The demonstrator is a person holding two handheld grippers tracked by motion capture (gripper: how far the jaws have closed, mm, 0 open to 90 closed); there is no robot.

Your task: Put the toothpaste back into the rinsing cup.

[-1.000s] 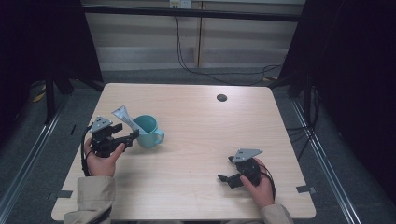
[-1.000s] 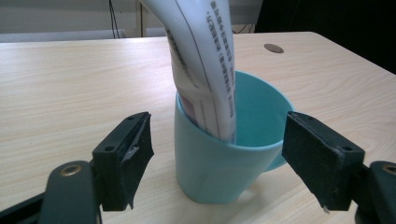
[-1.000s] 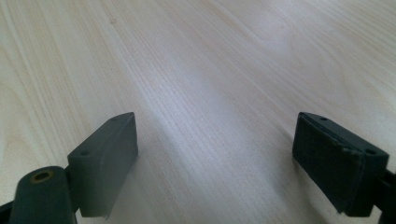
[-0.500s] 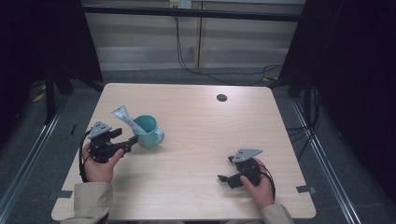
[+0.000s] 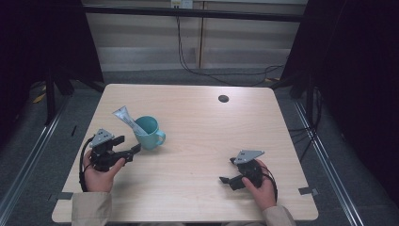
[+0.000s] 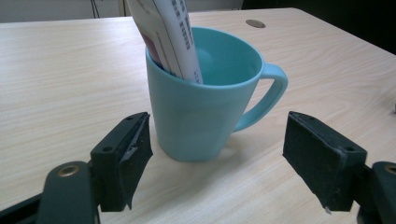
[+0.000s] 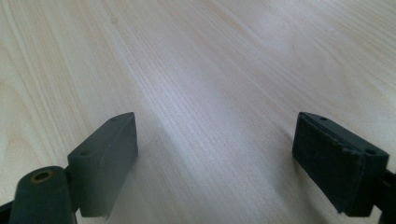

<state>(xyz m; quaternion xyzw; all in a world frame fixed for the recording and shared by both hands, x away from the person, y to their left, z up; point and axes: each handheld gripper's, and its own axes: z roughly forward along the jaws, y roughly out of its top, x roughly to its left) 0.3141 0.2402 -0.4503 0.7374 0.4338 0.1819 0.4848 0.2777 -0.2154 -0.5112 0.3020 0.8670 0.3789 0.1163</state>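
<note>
With the left gripper [image 5: 133, 151] spread and empty, the placing step looks done.
Just ahead of its jaws: glossy teal plastic mug [image 6: 205, 98], upright, apart from both pads, handle to its right; white squeeze tube [image 6: 168, 35] leans inside it. Well to the right, the right gripper [image 5: 227, 180] rests on bare light wooden table [image 7: 196, 70], jaws spread. Left, I'd judge: back off.
</note>
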